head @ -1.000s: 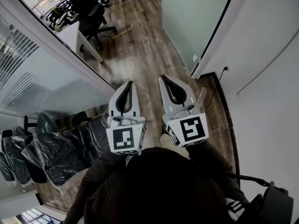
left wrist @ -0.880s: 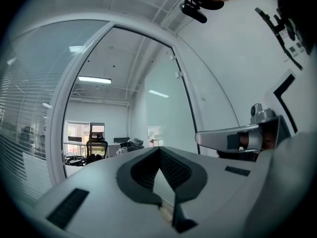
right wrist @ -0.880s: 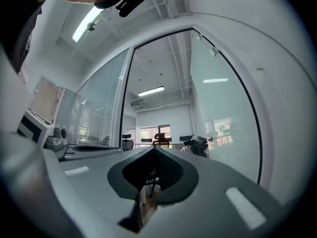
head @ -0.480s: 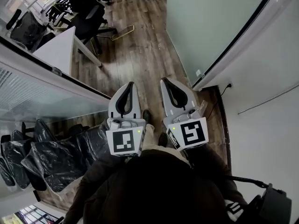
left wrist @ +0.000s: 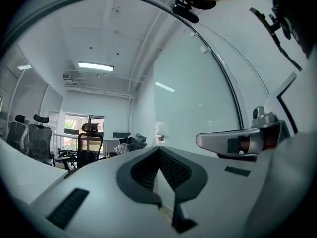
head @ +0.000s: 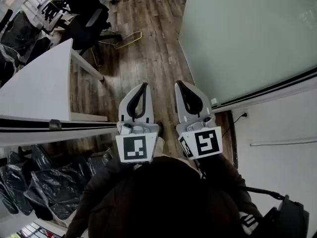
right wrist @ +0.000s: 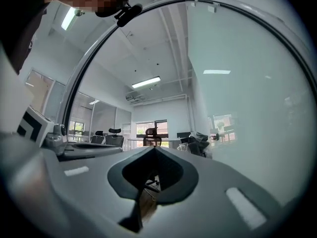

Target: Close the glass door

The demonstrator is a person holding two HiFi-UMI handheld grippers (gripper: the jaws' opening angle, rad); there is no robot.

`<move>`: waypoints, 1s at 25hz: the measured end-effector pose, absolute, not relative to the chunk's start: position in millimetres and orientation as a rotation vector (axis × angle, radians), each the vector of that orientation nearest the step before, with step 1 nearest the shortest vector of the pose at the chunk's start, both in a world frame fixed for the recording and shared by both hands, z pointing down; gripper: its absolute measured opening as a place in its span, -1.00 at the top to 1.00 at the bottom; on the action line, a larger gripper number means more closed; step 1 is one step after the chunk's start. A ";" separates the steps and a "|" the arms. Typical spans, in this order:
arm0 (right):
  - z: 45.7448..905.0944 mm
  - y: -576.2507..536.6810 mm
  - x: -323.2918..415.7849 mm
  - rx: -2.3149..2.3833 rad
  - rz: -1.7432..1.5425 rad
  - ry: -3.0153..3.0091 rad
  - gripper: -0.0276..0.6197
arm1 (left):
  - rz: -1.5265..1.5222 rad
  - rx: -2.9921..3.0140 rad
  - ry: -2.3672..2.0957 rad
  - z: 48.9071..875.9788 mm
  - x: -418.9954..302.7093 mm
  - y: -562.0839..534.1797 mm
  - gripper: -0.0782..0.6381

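A large frosted glass panel [head: 247, 38] stands upright at my right, its dark bottom edge meeting the wood floor [head: 143, 58]; I cannot tell whether it is the door leaf. It also fills the right of the left gripper view as a glass panel [left wrist: 198, 93] and the right of the right gripper view as a glass panel [right wrist: 247, 108]. My left gripper [head: 143, 86] and right gripper [head: 179, 84] are held side by side over the floor, both shut and empty, touching nothing. The left gripper's jaws [left wrist: 158, 148] meet at the tips, as do the right gripper's [right wrist: 154, 148].
A white-topped partition rail [head: 39, 98] with a black strip runs in from the left, level with my left gripper. Office chairs [head: 86, 24] and a desk stand ahead on the left. Plastic-wrapped chairs [head: 29, 182] are stacked at lower left. A white wall [head: 282, 133] is at right.
The view has moved forward and turned: the left partition rail has swung nearer and flatter, and the frosted panel now fills more of the upper right. Both grippers stay shut, side by side.
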State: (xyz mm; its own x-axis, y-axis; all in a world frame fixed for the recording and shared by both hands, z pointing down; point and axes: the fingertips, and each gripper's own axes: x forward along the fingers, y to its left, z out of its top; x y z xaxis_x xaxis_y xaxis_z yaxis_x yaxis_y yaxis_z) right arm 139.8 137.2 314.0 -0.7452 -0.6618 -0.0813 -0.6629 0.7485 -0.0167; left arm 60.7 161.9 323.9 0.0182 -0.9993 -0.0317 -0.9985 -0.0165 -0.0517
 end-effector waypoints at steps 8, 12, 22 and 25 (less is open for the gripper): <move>294.7 21.7 89.7 -1.123 0.036 2.866 0.91 | 0.009 -2.251 2.130 308.8 14.1 45.2 0.79; 285.6 -24.9 87.5 -1.174 0.068 2.838 0.91 | 0.011 -2.294 2.092 308.8 10.5 -1.9 0.79; 307.8 -192.5 90.7 -1.205 0.008 2.820 0.91 | -0.055 -2.340 2.024 321.4 18.9 -175.5 0.79; 315.7 -275.9 108.2 -1.186 -0.028 2.825 0.91 | -0.108 -2.334 2.023 324.4 38.3 -260.7 0.79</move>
State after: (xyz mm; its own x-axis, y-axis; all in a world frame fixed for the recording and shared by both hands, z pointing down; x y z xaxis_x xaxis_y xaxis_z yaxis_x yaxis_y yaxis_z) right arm 108.2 -275.9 315.7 -0.6975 -0.7136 -0.0645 -0.7122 0.7004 -0.0469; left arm 38.3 -260.7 324.4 0.1413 -0.9898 0.0194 -0.9862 -0.1424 -0.0845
